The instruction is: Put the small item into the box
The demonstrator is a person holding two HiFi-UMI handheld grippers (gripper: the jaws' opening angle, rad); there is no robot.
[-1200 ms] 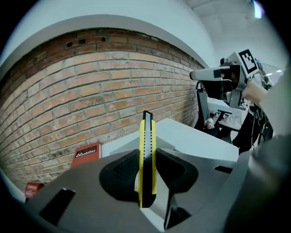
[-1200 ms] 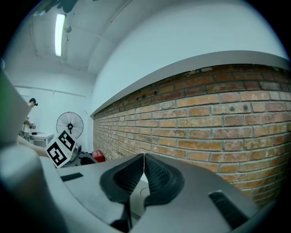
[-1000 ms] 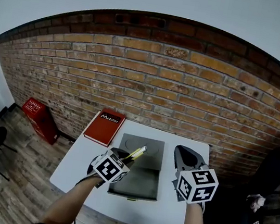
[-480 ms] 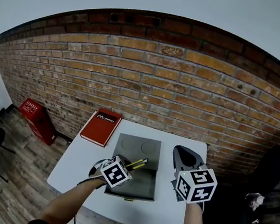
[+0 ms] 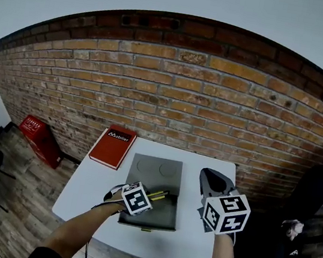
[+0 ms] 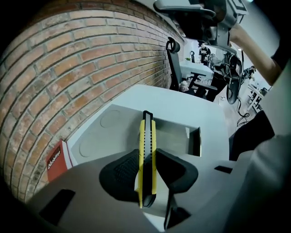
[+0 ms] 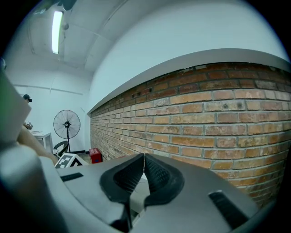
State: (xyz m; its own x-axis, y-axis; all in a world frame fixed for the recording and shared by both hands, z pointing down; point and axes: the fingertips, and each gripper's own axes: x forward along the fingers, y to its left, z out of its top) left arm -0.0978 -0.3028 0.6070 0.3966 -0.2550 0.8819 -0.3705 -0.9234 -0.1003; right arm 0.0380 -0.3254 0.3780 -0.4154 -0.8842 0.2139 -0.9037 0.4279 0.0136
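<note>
A yellow and black utility knife [image 6: 147, 154] is clamped between the pads of my left gripper [image 6: 148, 170], its tip pointing over the open grey box [image 6: 175, 136]. In the head view the left gripper [image 5: 146, 197] holds the knife [image 5: 158, 194] low over the box's tray [image 5: 160, 213], with the box's lid [image 5: 155, 168] lying flat behind. My right gripper [image 5: 212, 182] hovers to the right of the box with its jaws shut and nothing in them. In the right gripper view its pads [image 7: 144, 175] meet, facing the brick wall.
A red book [image 5: 112, 145] lies at the white table's [image 5: 88, 190] back left corner. A red crate [image 5: 38, 134] stands on the wooden floor at the left, by the brick wall. A fan [image 7: 66, 125] and a black office chair [image 6: 174, 63] stand nearby.
My left gripper has lowered the knife toward the box tray and tilted it flatter. The right gripper has stayed put.
</note>
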